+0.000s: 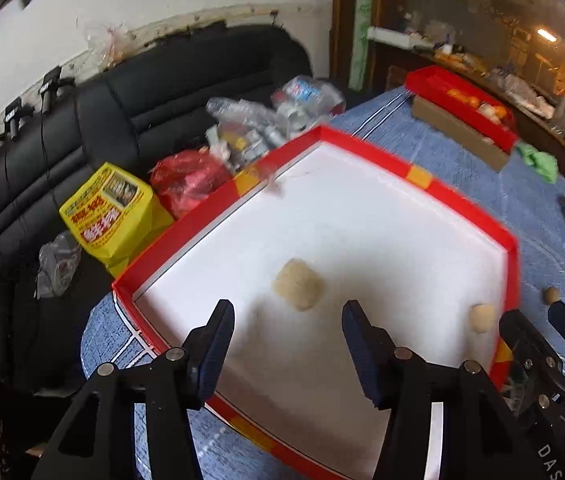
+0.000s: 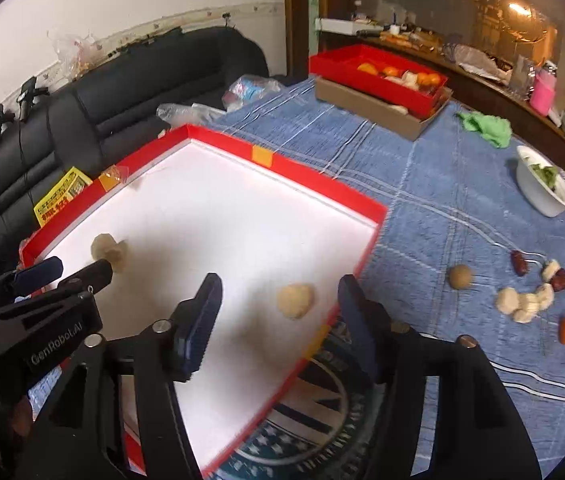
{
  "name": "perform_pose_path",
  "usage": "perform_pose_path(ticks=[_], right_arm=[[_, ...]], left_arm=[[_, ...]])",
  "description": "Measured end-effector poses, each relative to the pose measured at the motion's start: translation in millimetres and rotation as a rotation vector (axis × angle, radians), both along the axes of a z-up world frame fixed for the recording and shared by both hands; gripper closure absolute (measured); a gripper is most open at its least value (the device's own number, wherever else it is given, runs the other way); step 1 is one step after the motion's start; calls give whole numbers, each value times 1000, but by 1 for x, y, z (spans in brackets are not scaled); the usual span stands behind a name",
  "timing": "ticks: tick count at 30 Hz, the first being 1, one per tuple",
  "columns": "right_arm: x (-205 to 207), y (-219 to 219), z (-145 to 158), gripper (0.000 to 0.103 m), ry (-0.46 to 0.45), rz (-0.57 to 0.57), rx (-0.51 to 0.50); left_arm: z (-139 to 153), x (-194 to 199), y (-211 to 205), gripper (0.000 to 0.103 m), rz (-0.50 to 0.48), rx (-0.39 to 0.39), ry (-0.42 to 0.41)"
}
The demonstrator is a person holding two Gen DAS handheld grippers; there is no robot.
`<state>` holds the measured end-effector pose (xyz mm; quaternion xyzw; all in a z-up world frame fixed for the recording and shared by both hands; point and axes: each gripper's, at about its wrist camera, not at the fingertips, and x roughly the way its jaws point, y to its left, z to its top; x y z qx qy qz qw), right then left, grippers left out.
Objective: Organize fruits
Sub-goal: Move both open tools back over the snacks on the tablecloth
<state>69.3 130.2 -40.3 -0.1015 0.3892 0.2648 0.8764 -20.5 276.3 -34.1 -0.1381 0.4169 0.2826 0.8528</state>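
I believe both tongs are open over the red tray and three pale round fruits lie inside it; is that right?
Not quite: only two pale fruits lie in the red tray, one before the right tongs and one by the left tongs, as the right wrist view shows. Both tongs are open.

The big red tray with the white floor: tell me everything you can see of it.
The red tray is a wide, shallow box, cardboard by its look, with low red walls, orange patches on the rim and a plain white floor. It lies flat on the blue cloth. Two pale round fruits lie apart on its floor.
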Motion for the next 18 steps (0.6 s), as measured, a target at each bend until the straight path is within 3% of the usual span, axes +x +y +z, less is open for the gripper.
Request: perform_pose_path(ticks=[3, 5, 8, 14, 18], right_arm=[[-5, -26, 10, 38, -18, -39, 23], [-11, -47, 14, 36, -32, -60, 31], [-18, -87, 15, 32, -44, -113, 38], [-22, -183, 10, 32, -20, -275, 63], [-22, -255, 4, 32, -12, -418, 59]], left_arm=[[15, -6, -18, 46, -46, -5, -66], [26, -10, -36, 37, -98, -8, -121], [35, -9, -67, 31, -174, 6, -171], [30, 12, -140, 29, -390, -32, -151], [20, 24, -180, 29, -479, -41, -119]])
